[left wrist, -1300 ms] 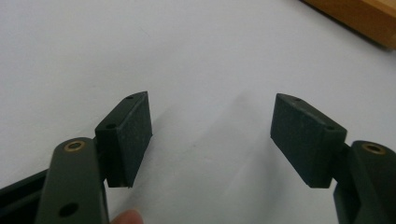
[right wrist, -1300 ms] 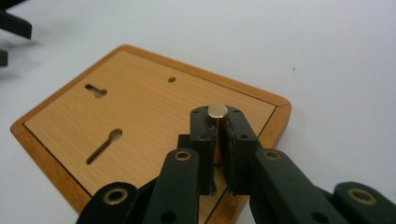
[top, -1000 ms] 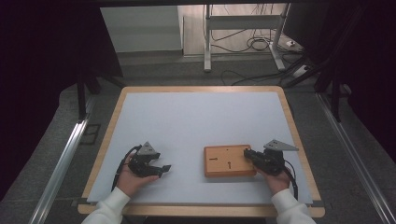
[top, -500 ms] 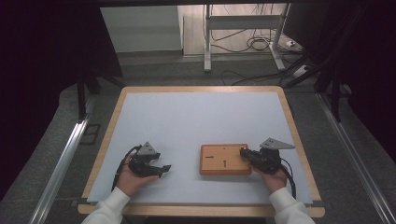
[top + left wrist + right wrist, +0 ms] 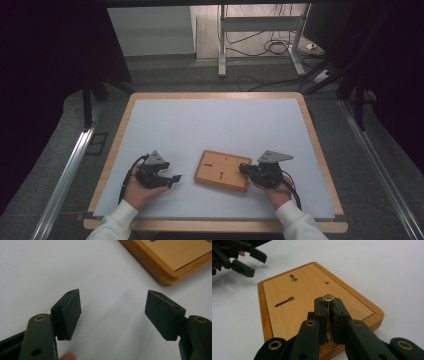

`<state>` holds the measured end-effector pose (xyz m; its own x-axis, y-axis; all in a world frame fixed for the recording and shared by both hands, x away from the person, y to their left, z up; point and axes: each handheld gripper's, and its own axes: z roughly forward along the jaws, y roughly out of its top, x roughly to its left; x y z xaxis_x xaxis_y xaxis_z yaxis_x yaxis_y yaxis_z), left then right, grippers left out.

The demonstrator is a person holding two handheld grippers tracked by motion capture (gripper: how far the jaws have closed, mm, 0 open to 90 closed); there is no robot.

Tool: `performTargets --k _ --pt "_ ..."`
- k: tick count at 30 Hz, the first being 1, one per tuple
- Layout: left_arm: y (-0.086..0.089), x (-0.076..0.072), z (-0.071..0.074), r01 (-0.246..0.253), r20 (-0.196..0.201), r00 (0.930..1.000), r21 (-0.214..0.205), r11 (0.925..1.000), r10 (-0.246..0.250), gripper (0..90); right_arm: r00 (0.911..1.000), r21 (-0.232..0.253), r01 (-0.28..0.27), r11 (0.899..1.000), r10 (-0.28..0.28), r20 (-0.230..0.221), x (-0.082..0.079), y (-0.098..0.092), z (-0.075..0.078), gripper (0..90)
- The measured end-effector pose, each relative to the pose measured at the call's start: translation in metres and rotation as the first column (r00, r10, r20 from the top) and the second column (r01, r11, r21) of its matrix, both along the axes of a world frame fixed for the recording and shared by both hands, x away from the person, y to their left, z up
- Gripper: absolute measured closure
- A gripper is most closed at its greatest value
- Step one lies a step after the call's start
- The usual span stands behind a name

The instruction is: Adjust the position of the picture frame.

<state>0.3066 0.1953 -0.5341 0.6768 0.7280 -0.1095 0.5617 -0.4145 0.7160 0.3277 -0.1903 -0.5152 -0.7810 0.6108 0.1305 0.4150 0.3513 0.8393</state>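
White desk [image 5: 210, 125] with a wooden rim, dark floor all round; cables and a metal stand [image 5: 260, 37] lie beyond the far edge.

Wooden board [image 5: 223, 170] lies flat near the front, between the 2 hands. Right hand-held gripper [image 5: 328, 305] is clenched on a small brass-topped pin [image 5: 328, 297] standing on the board's near end; 2 keyhole slots [image 5: 284, 301] are cut further along. Left hand-held gripper [image 5: 113, 312] is released, jaws wide, just beside the board's corner, holding nothing.

Judgement: keep the pin upright and the squeeze steady; bring the left one in to pin the board down if it skates.

Room: wide bare surface behind and to the left; the front rim is close to both wrists.
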Motion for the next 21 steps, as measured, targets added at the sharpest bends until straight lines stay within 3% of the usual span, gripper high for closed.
performTargets --k 10,21 --pt "0.000 0.000 0.000 -0.001 0.003 1.0000 0.001 1.0000 0.001 28.6 0.9990 -0.022 -0.044 0.999 0.044 -0.012 -0.001 0.022 -0.005 85.1" --pt "0.000 0.000 0.000 0.003 0.002 1.0000 0.003 1.0000 -0.003 28.6 0.9985 -0.027 -0.051 0.998 0.051 -0.018 -0.001 0.028 -0.007 85.0"
